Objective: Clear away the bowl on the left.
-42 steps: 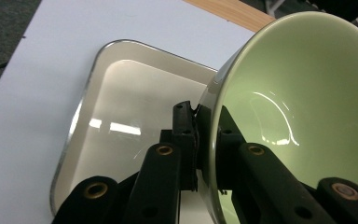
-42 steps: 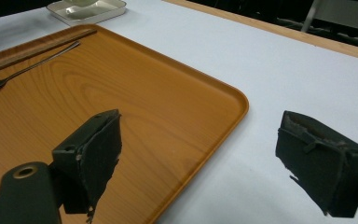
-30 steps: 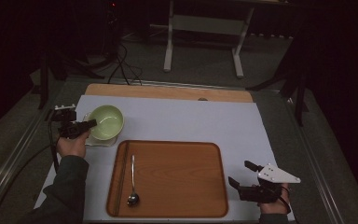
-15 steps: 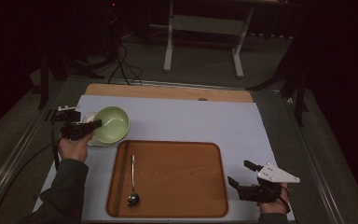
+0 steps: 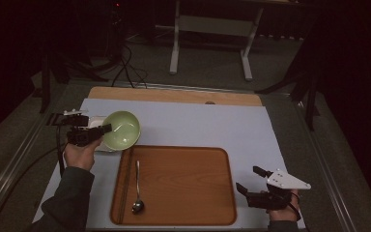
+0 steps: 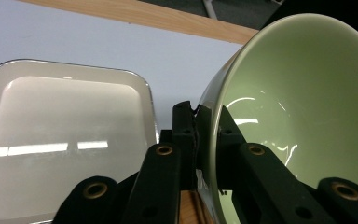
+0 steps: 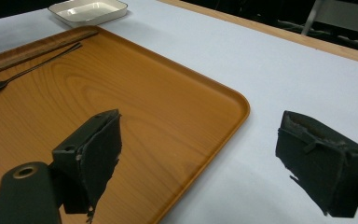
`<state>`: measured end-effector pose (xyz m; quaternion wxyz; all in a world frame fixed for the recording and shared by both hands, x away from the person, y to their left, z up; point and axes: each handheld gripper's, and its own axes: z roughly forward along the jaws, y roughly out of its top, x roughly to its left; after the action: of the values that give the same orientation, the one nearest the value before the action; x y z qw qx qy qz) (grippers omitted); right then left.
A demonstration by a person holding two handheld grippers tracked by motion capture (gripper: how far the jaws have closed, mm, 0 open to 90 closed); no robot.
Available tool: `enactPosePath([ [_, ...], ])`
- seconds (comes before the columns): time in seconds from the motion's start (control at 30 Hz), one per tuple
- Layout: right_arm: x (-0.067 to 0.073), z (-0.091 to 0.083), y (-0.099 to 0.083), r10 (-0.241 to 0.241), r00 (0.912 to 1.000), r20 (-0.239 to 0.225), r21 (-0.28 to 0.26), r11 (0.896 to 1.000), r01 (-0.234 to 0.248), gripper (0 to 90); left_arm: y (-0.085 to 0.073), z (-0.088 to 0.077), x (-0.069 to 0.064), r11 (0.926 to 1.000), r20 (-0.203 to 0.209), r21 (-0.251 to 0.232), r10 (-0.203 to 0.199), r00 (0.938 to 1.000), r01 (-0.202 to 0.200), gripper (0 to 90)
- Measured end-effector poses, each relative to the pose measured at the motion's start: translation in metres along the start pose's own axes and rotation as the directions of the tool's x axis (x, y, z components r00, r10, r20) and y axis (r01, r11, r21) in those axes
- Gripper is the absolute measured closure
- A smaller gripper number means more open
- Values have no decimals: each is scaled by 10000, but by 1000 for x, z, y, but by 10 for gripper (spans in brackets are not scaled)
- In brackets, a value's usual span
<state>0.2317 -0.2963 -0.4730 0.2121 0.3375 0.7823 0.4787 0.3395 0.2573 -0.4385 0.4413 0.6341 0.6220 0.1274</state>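
Glazed green bowl [image 5: 121, 130] looks slick, breakable; left gripper [image 5: 107, 128] pinches its rim tight, right gripper [image 5: 249, 179] gapes empty.

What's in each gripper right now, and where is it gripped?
The left gripper is shut on the green bowl, pinching its rim with one jaw inside and one outside. The right gripper is open and holds nothing.

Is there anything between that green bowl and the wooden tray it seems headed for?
Nothing visible. The left gripper holds the green bowl by its rim just off the tray's far-left corner. Only a spoon lies near the tray's left edge.
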Motion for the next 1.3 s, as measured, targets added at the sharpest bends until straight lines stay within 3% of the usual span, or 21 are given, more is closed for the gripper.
enactPosePath([
  [0.63,0,0,0,-1,10000,-5,-6,10000,1,138,-5,-5,-25,9980,586,170,598,9965,-608,840],
  [1.03,-1,0,0,-12,10000,5,-27,10000,12,138,-16,1,-42,9926,914,655,960,9912,-1021,840],
  [1.3,-1,-1,0,-20,10000,10,-38,10000,20,138,-31,10,-52,9864,1061,1093,1110,9881,-1225,839],
])
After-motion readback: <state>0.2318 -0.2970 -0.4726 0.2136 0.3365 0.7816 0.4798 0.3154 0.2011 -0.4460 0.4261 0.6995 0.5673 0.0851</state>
